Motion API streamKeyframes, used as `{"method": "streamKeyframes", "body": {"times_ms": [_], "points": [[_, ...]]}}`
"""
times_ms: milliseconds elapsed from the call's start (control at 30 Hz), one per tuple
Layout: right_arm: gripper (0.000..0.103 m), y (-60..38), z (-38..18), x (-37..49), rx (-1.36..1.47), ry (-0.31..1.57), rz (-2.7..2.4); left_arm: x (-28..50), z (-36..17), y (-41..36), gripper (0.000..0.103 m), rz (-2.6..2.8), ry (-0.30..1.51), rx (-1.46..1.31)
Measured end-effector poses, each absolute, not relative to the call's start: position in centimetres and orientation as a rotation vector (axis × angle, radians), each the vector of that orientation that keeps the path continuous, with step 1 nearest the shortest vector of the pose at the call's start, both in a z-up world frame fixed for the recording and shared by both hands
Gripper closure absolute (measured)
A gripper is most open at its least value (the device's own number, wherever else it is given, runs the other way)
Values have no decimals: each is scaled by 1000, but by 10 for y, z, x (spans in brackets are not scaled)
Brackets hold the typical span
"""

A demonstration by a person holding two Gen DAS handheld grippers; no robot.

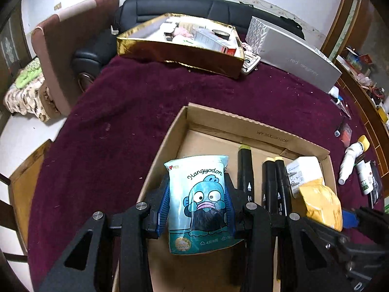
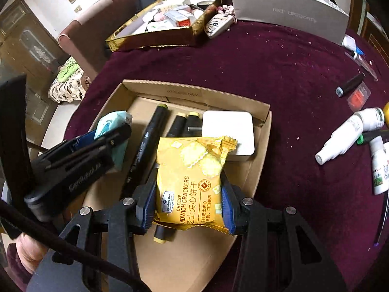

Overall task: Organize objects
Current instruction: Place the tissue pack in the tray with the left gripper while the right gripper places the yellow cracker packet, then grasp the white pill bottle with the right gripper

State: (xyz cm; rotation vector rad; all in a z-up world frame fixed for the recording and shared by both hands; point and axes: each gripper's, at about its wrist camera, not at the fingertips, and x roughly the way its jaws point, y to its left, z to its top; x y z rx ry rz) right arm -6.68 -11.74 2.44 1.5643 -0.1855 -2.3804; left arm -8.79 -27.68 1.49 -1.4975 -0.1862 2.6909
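My left gripper (image 1: pixel 197 194) is shut on a light blue Hangyodon tissue pack (image 1: pixel 199 202) and holds it over the left part of an open cardboard box (image 1: pixel 160 150). My right gripper (image 2: pixel 189 199) is shut on a yellow cheese sandwich cracker packet (image 2: pixel 192 182) above the same box (image 2: pixel 262 150). In the box lie three black markers (image 1: pixel 245 172) (image 2: pixel 148 143) and a white charger (image 1: pixel 304 172) (image 2: pixel 228 133). The cracker packet (image 1: pixel 318 204) and the right gripper show at the right in the left wrist view. The left gripper with the tissue pack (image 2: pixel 111 124) shows at the left in the right wrist view.
The box rests on a dark red cloth (image 1: pixel 121 112). A gold box (image 1: pixel 180 51) (image 2: pixel 155 36) full of small items and a grey carton (image 1: pixel 296 51) (image 2: pixel 289 12) stand at the back. White bottles (image 2: pixel 340 136) (image 1: pixel 350 158), a marker (image 2: pixel 350 85) and small items lie to the right.
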Motion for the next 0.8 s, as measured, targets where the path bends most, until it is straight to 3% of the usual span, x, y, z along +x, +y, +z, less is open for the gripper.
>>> {"method": "streamKeyframes", "body": {"times_ms": [233,467,700,800], "points": [[60,-121,15,-69,1583,-152,-2391,-91,15,-272,61,2691,-186,-1477],[52,-115,16,-67,1560,-202,-2402,-84,26,-291,58,2651,-399,-1479],[50,-89,48,-54,1418,-308,-2446,-48,63,-308,58,2713,-460,-1380],[44,-64,68,-40,1342,-328,-2493,-32,76,-308,46,2701,-505,-1348]]}}
